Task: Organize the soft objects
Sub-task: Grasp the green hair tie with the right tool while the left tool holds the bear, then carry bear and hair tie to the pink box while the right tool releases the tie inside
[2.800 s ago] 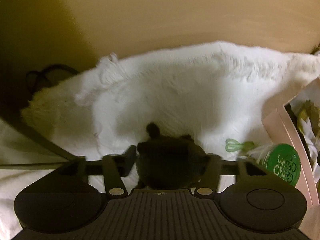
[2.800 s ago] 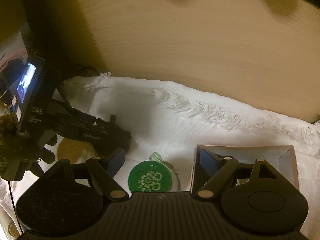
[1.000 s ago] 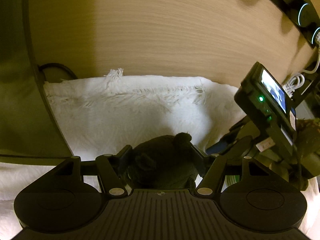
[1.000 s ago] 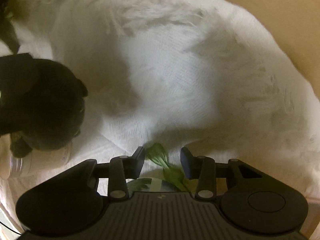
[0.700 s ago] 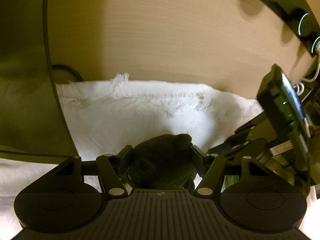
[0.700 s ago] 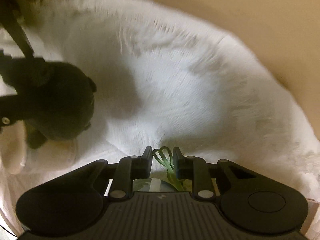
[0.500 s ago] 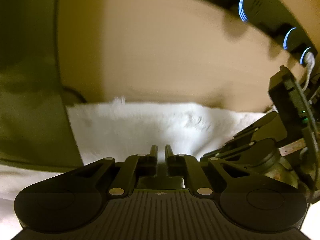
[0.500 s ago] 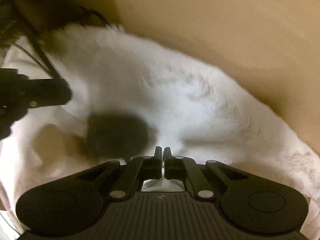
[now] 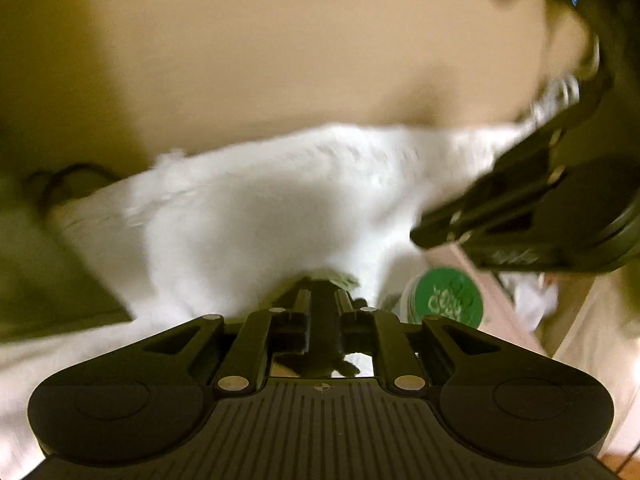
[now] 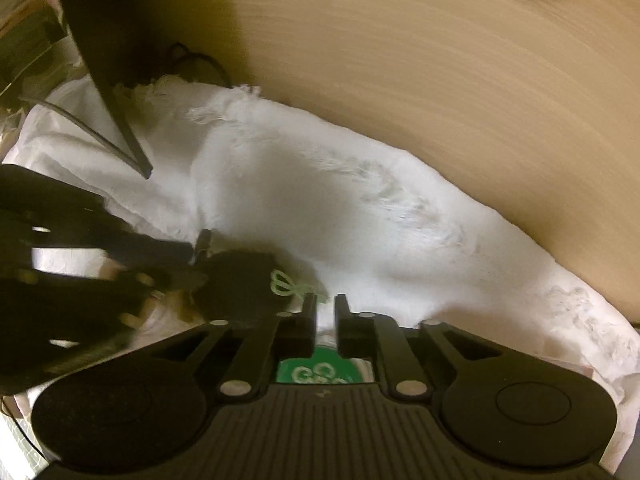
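2 grippers: both point steeply down over the white cloth (image 9: 280, 208), close to each other.
Left gripper (image 9: 323, 292): jaws nearly together, having just opened a little. Something dark fills the slit, but motion blur hides whether the pads press on it.
Right gripper (image 10: 326, 300): jaws a narrow slit apart, also just opened a little. Only cloth shows between them, so it holds nothing.
Dark plush toy (image 10: 236, 284): on the cloth at the left gripper's fingertips, just left of the right gripper.
Green ribbon loop (image 10: 286, 286): against the toy, just beside the right gripper's left finger.
Green-lidded jar (image 9: 448, 298): right below the right gripper, next to a pink box edge (image 9: 492, 292).
Step in hand: probably placing or re-gripping the plush toy.
Next move: likely wider left jaws around the toy's body, keeping clear of ribbon and jar.
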Available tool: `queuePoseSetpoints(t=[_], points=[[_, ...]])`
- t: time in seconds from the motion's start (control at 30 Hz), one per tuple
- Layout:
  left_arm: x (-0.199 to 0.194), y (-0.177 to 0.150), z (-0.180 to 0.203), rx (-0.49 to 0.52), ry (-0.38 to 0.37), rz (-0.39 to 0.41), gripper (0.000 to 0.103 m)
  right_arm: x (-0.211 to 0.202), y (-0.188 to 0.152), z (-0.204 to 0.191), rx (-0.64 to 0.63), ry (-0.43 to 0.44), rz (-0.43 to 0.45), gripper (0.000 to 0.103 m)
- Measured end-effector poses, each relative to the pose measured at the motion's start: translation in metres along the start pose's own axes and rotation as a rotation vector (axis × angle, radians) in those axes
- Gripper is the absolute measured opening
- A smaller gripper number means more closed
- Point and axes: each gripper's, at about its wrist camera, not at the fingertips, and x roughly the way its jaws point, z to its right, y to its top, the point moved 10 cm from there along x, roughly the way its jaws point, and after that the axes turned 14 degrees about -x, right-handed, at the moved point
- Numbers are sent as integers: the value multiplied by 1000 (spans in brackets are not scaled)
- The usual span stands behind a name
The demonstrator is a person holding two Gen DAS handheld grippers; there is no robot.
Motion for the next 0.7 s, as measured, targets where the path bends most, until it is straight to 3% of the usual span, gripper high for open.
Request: queuePoseSetpoints(t=[0.1,0.17,0.3,0.4,0.5,0.63,0.7], points=[[33,-5,12,112,48,-87,18,-6,-7,13,37,3,23,28],[52,-11,13,177,98,-137,18,-5,-13,20,60,11,31,28],[68,-3,3,267,194,-127,25,2,-22,28,96,44,33,29],[74,8,-7,220,184,-146,44,7,-26,32,117,66,34,33],[84,-1,-6,166,74,-262,55,11,-28,34,126,78,33,34],[100,-11,-9,200,120,-316,93,12,-28,34,124,78,39,41],[109,-16,-10,203,130,-341,94,11,-28,34,120,74,43,46]])
